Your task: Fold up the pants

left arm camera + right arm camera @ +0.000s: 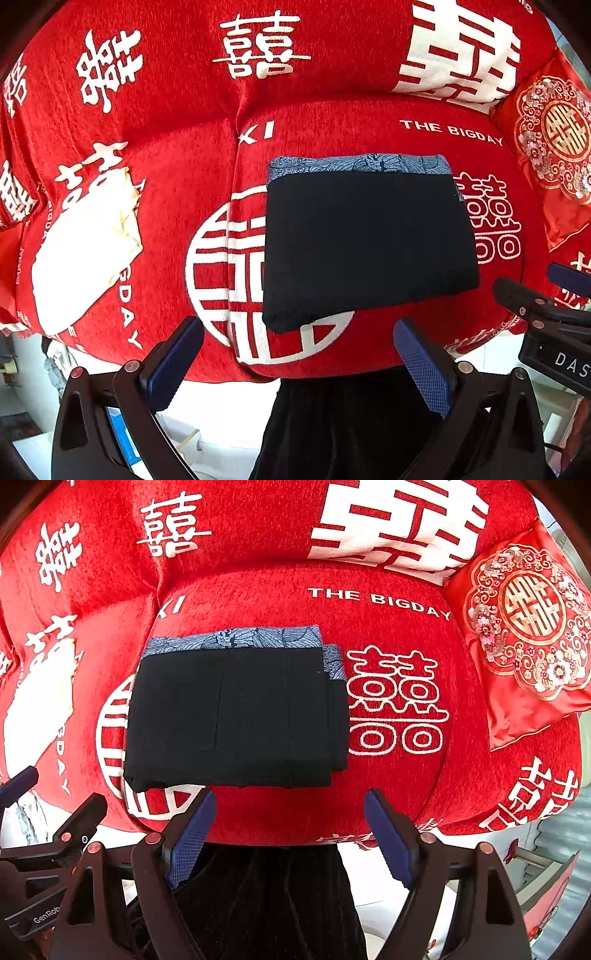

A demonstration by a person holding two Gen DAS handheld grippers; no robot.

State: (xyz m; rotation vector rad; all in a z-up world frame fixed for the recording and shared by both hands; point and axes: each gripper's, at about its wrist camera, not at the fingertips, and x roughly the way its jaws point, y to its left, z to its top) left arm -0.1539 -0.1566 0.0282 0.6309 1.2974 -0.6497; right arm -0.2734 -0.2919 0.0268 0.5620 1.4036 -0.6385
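Right wrist view: black pants folded on sofa; right claw, left claw wide open, empty. Risk: snagging stack edge, undoing fold.

Both tongs wide apart, empty

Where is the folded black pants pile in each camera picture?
Left wrist view: the folded black pants lie just right of the middle, above the open left gripper.
Right wrist view: the pants lie left of the middle.
Shared landmark: "THE BIGDAY" lettering on the red cover.
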